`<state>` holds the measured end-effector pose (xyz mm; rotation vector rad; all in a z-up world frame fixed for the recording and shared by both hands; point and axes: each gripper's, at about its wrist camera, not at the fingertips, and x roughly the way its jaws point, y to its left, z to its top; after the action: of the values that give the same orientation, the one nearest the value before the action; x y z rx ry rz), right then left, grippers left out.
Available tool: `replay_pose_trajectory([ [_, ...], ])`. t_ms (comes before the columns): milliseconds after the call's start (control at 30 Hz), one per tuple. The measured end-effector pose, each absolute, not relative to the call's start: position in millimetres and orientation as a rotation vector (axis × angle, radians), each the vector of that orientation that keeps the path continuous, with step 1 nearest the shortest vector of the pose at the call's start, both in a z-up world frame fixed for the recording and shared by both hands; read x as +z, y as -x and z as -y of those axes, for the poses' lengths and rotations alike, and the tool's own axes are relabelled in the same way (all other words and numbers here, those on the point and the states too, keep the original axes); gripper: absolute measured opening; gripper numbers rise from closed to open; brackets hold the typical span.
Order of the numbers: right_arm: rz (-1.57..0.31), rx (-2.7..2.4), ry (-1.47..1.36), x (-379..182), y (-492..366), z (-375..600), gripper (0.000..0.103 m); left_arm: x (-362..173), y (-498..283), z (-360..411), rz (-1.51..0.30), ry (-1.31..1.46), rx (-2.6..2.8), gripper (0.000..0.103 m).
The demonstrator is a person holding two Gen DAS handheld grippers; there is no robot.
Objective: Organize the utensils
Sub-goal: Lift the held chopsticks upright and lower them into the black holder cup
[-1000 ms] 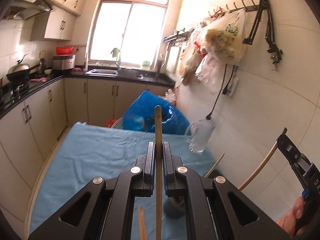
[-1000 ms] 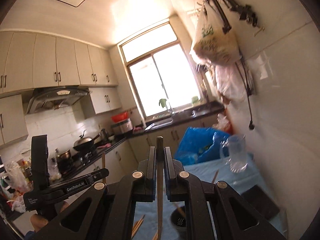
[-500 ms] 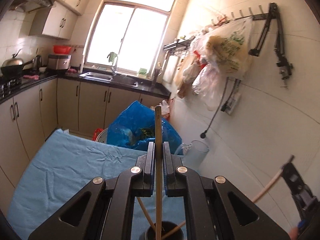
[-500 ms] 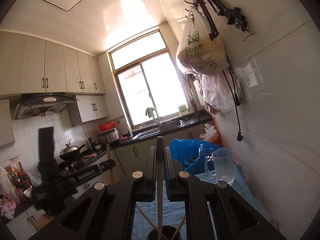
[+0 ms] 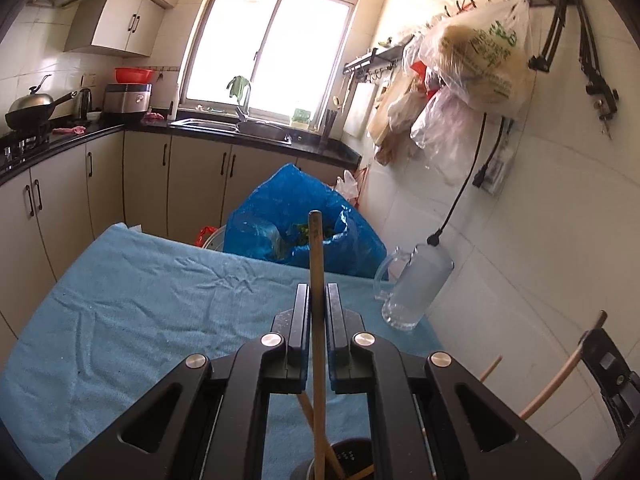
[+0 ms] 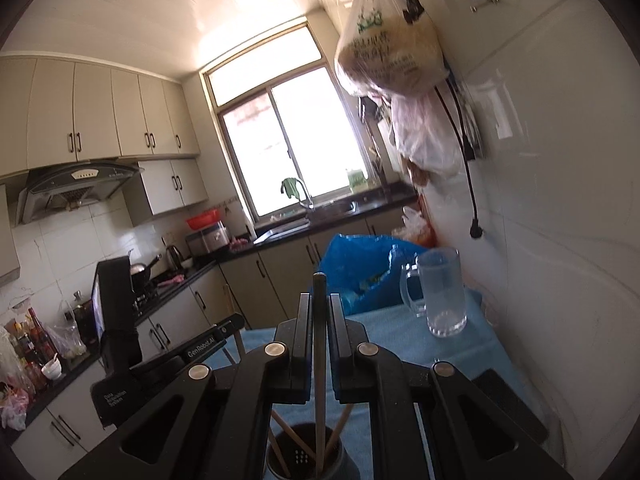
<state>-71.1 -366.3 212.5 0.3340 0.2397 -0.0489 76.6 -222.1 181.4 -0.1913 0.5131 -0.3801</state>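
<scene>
Each black two-finger claw, left (image 5: 318, 300) and right (image 6: 319, 312), is pinching a thin, straight brown wooden chopstick (image 5: 317, 280) (image 6: 319, 340), its lower end standing in the dark perforated cylindrical holder (image 6: 306, 458).

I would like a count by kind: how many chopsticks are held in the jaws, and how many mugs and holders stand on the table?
chopsticks in the jaws: 2, one on the left and one on the right
mug: 1
holder: 1
total: 4
</scene>
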Motion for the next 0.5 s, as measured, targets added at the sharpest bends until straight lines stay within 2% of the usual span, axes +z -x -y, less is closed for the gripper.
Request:
replay_pose_trajectory([
  [500, -0.349, -0.071, -0.348, 183.0, 57.4, 364.9, 0.008, 170.1, -59.5, 209.5, -0.56, 0.17, -0.393, 0.007],
])
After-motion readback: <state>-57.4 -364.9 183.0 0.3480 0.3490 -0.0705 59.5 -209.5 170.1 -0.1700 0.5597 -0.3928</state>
